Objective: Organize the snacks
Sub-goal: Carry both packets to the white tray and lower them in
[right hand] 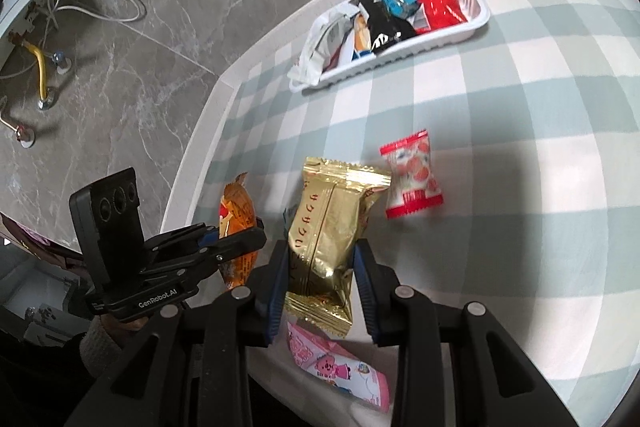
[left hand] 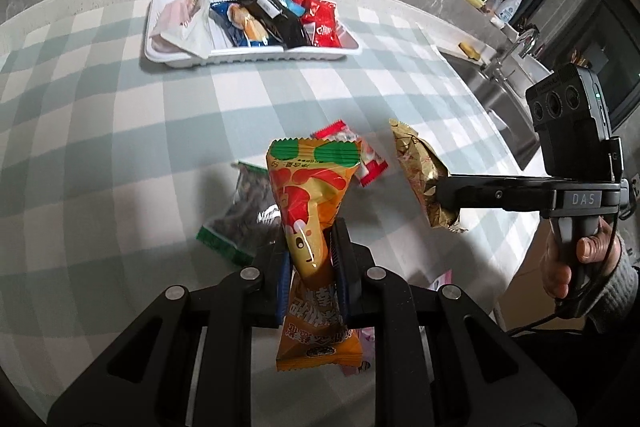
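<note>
While the left hand-held gripper [left hand: 314,259] clamps an orange snack packet [left hand: 310,203], the right hand-held gripper [right hand: 322,279] pinches a gold packet [right hand: 330,227]. Both hang above the checked desk [right hand: 520,107], well short of the white tray [left hand: 256,57].

You are working over a green-and-white checked tabletop [left hand: 120,115] standing on a grey marbled floor [right hand: 180,27], with a steel sink [left hand: 490,87] lying alongside.

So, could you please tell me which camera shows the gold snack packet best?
The right wrist view: the gold packet fills the centre between the right gripper pads. The left wrist view shows it side-on, partly crumpled.
</note>
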{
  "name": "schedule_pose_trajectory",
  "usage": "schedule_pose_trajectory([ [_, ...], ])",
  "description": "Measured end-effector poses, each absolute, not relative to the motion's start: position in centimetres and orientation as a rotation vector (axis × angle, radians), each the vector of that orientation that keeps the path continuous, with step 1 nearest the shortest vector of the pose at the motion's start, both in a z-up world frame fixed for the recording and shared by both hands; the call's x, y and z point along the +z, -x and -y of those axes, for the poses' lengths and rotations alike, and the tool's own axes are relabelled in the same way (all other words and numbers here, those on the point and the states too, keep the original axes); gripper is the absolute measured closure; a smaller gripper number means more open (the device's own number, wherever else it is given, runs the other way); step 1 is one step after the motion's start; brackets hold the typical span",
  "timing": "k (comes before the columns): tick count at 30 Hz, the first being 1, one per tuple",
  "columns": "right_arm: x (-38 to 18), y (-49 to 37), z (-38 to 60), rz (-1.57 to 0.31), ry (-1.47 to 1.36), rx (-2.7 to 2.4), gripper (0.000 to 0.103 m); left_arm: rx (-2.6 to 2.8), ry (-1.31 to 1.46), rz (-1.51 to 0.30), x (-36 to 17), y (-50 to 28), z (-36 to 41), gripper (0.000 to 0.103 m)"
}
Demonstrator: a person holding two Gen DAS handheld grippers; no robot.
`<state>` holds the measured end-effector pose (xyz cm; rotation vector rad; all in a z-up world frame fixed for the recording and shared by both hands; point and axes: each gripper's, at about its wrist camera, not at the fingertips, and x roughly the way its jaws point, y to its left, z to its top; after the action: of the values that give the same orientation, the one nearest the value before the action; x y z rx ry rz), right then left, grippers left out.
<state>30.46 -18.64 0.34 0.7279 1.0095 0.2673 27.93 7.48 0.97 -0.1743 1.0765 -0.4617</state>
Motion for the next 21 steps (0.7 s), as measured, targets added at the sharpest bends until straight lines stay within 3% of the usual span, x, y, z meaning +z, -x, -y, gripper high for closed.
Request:
schedule_pose_trajectory([
  [21, 1.7, -35.5, 22.7, -0.963, -0.741, 0.258, 0.068, -0.426, 0.189, -1.046, 2.3, -34.6, -8.3, 0.087],
])
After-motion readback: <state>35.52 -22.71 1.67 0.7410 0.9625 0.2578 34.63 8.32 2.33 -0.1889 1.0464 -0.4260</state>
